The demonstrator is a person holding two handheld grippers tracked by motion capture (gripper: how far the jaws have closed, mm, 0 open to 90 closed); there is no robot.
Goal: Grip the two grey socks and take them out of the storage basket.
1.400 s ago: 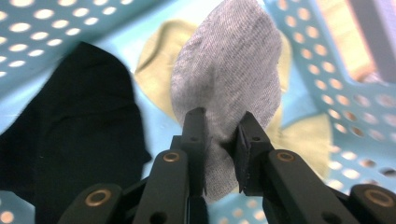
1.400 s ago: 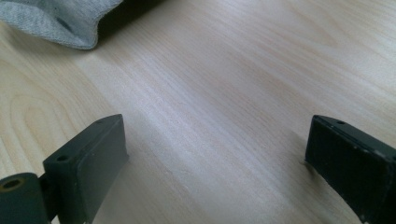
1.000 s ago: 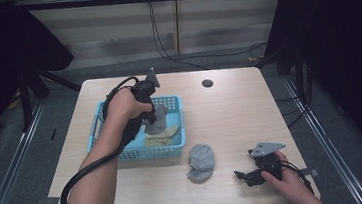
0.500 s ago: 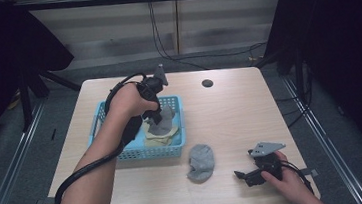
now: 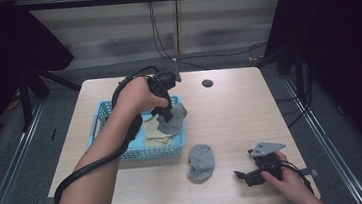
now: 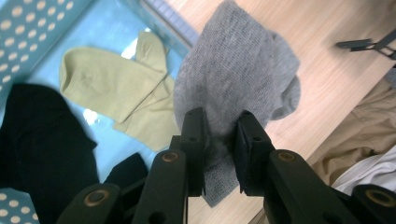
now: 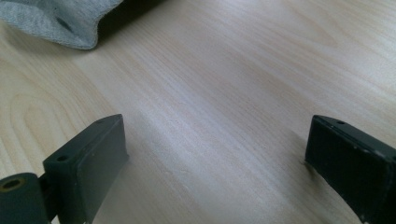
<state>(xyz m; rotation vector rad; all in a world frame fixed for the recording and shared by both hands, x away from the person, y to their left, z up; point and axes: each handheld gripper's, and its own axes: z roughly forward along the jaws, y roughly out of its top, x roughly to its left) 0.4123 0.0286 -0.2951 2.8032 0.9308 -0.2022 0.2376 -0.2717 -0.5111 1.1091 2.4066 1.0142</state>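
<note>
High view: your left gripper is clamped on a grey sock that hangs over the right end of the blue basket, clear of the pale green socks lying inside. A second grey sock lies crumpled on the table just in front of the basket, and your right gripper sits low on the table near it, jaws spread with nothing between them. Left gripper view: the pads pinch the grey sock near one end, so its long axis runs straight away from the jaws, free end hanging down over the basket's edge and the table (which end is toe or cuff I can't tell). The pale green socks and a black garment lie on the basket floor. Right gripper view: open jaws over bare wood, an edge of the second grey sock at the top left. Risks as I judge them: the pinch takes only a narrow bite of fabric, so a fast swing could pull the sock free; the dangling end could catch the basket rim and drag the basket; set it down carelessly and it lands bunched on its mate.
</note>
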